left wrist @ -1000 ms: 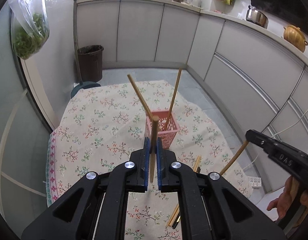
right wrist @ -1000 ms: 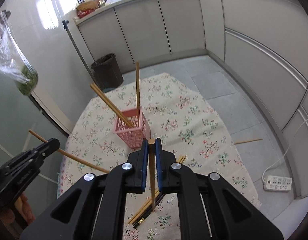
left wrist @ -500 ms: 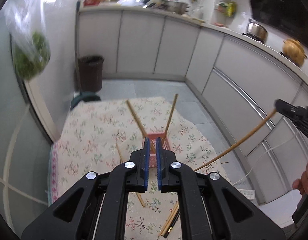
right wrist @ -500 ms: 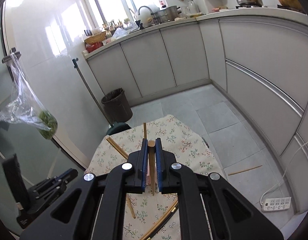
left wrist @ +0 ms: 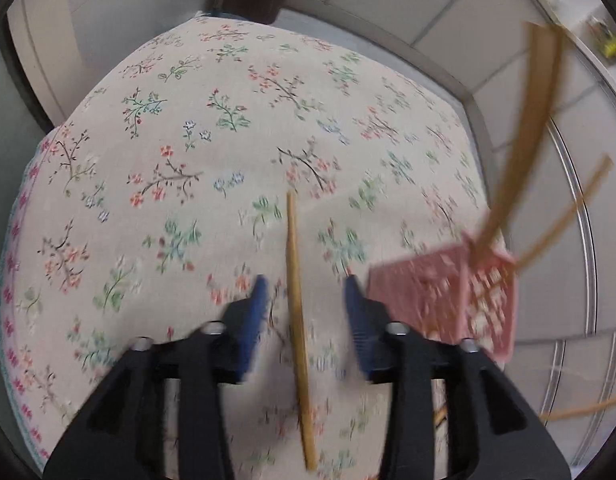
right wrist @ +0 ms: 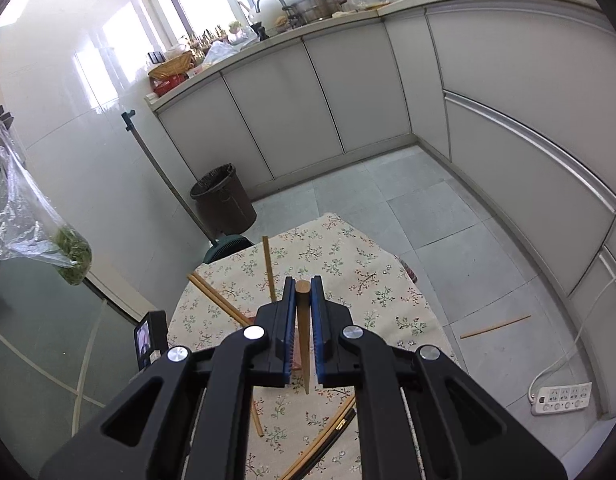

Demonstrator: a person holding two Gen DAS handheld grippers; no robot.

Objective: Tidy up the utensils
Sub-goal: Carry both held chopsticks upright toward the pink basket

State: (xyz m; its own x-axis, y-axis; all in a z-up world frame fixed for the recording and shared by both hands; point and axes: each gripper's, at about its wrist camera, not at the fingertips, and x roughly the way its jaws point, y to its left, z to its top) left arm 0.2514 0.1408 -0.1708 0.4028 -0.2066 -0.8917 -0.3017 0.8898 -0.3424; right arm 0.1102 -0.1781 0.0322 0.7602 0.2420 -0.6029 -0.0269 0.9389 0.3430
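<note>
Left tongs [left wrist: 304, 300]: now spread wide, low over the flowered surface [left wrist: 188, 140]. A second ago they pinched a chopstick; half a second ago they were closed on nothing. That chopstick [left wrist: 298, 320] lies flat on the cloth, running near to far between the open blue pads [left wrist: 254, 312], touching neither. Judgement: it missed the pink basket [left wrist: 447, 300], and the tongs have dropped to pick it up again. View blurred by motion.

Basket stands just right of the left tongs, with several chopsticks [left wrist: 519, 152] leaning out of it.

Right tongs [right wrist: 304, 320]: unchanged grip, closed on a second chopstick [right wrist: 303, 320], held high above the surface. More loose chopsticks [right wrist: 323, 436] lie on the near part of the cloth, one on the floor [right wrist: 495, 326].

Task partly done.
</note>
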